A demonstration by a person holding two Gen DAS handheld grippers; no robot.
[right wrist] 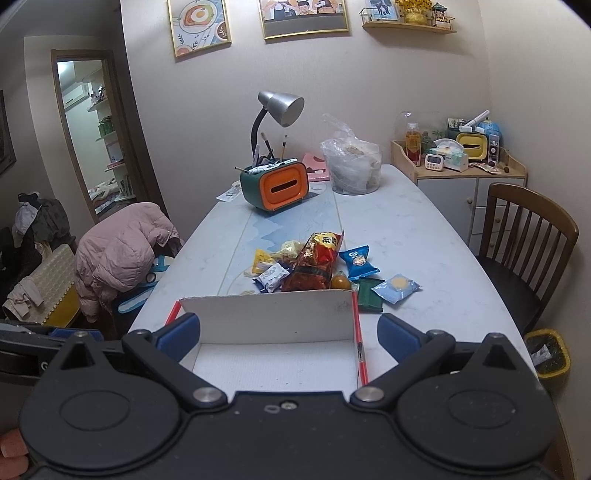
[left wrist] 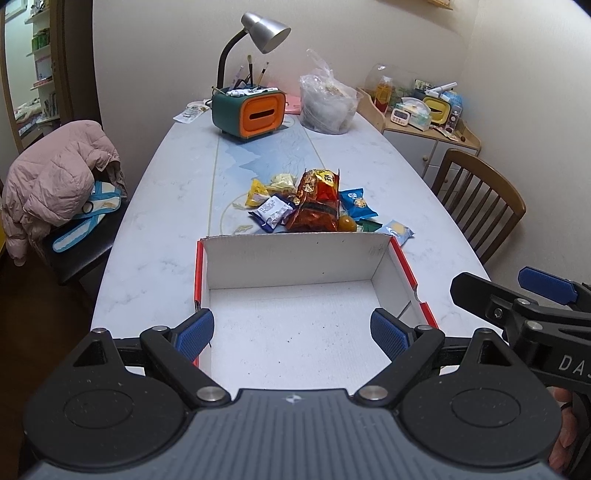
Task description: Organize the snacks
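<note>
A pile of snack packets lies mid-table behind an empty white box with red outer sides. The biggest is a red-orange bag. Beside it are a yellow packet, a white-and-blue packet, a blue packet, a light blue packet and a green packet. My left gripper is open above the box's near part, holding nothing. My right gripper is open over the box's right wall, empty; it also shows at the right edge.
At the table's far end stand a green-and-orange organiser with a grey lamp and a clear plastic bag. A wooden chair stands to the right, a chair with a pink jacket to the left. A yellow bin sits on the floor.
</note>
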